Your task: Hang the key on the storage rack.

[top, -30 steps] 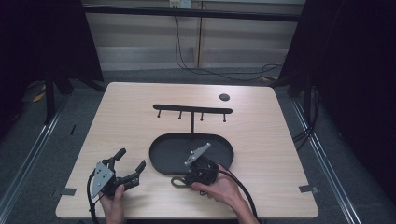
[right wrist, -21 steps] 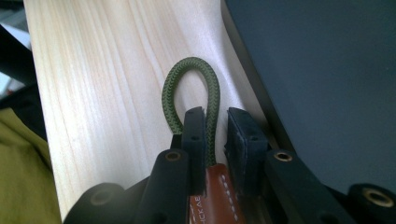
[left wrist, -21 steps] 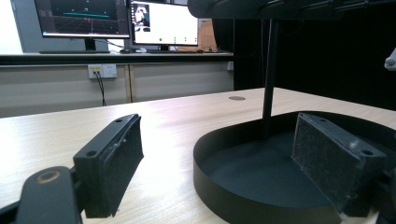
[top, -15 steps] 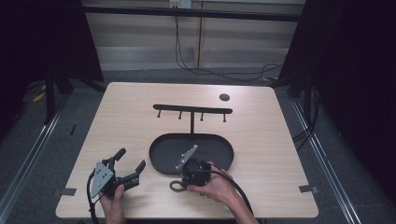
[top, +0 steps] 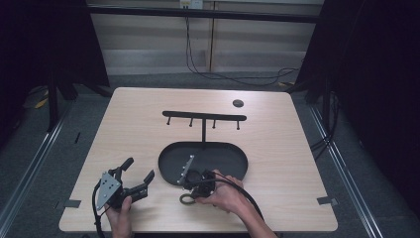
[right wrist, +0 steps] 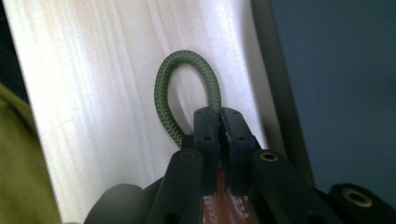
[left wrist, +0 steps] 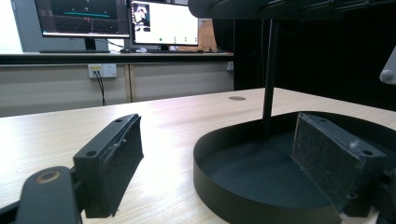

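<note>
Right gripper view: the right gripper [right wrist: 219, 122] pinches the green cord loop [right wrist: 183, 88] near the desk's front edge, just outside the tray [top: 168, 163].

One green cord loop [top: 187, 199], one black oval tray [top: 168, 161], one hook rack [top: 204, 117], two claws, left [top: 139, 172], right [top: 192, 191]

High view looks down; both claw views sit low, sharing the tray [top: 168, 166].

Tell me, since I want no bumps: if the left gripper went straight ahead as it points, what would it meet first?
Probably the black tray: its near wall lies between the open fingers of the left gripper. Depth is unclear.
</note>
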`<state>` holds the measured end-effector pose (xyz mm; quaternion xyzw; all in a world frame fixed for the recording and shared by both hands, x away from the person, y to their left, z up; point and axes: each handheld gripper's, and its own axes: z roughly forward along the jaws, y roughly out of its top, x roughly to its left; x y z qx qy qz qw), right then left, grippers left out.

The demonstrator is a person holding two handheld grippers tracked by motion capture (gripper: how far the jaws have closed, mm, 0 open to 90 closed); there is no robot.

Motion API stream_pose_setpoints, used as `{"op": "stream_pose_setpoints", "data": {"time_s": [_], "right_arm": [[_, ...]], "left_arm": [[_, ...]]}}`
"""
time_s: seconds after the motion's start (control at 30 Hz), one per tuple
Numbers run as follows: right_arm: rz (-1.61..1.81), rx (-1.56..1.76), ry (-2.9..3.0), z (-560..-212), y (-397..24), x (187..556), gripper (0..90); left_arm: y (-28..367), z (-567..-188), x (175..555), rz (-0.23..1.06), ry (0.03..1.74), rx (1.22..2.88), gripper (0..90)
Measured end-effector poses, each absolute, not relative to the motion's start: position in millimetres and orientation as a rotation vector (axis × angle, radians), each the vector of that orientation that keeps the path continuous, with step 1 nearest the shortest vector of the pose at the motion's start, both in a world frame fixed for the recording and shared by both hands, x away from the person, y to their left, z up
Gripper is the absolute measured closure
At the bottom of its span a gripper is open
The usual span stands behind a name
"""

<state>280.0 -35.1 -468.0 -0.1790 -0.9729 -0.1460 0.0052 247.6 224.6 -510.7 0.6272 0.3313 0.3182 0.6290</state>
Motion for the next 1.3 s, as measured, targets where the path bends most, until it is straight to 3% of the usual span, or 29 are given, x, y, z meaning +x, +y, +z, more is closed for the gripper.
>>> {"op": "stream_pose_setpoints", "data": {"time_s": [1.3], "right_arm": [[-0.296, -0.512, -3.039, -406, -51, 288, 85.7]], "left_arm": [[225, -511, 247, 0.731, 0.761, 1.441, 15.9]]}}
